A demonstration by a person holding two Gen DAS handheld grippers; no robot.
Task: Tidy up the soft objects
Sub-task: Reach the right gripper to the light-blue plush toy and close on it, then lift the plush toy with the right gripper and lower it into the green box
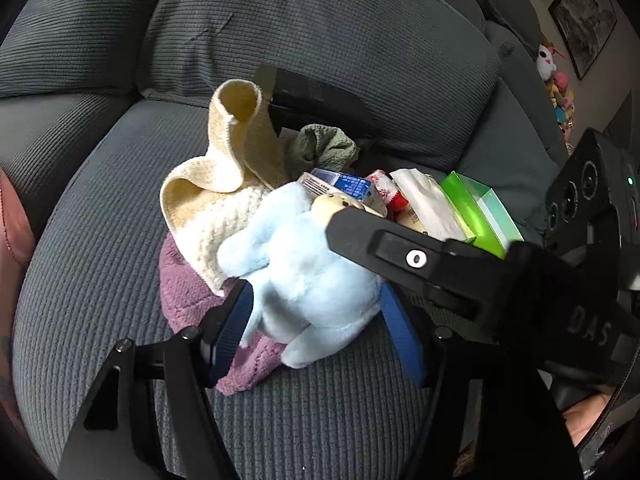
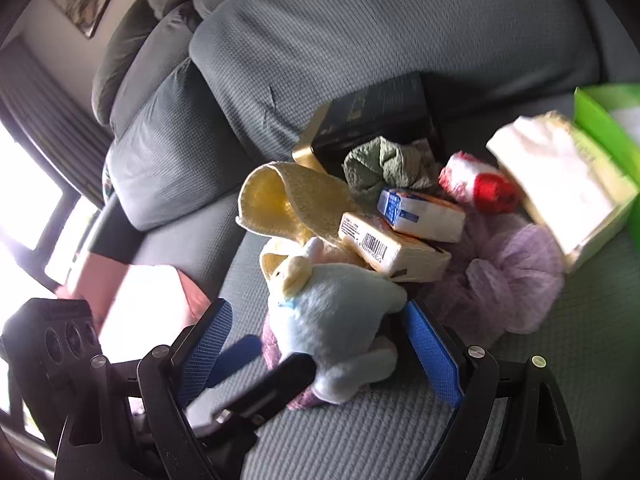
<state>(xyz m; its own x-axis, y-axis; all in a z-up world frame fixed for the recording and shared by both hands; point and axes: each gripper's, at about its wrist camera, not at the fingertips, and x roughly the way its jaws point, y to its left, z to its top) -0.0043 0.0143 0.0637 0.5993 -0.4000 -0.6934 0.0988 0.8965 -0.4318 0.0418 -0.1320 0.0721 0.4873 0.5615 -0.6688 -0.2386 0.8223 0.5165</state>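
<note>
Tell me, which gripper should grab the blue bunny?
Probably left. The left gripper already has the blue bunny between its open fingers. The right gripper also straddles it, but boxes crowd that side.

Green box point(image 2: 608, 128) cut off by right wrist view's edge

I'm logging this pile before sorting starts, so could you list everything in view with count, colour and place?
plush toy: 1, light blue, front of pile, between the left gripper's fingers
knit cloth: 1, cream-yellow, left of pile
fuzzy cloth: 1, mauve, under the pile
green cloth: 1, olive, crumpled at back
small cartons: 2, cream and blue-white, stacked mid-pile
red-white item: 1, right of cartons
tissue pack: 1, white, right
green box: 1, far right
black box: 1, rear
sofa: 1, grey, underneath
left gripper: open around plush
right gripper: open, near plush
</note>
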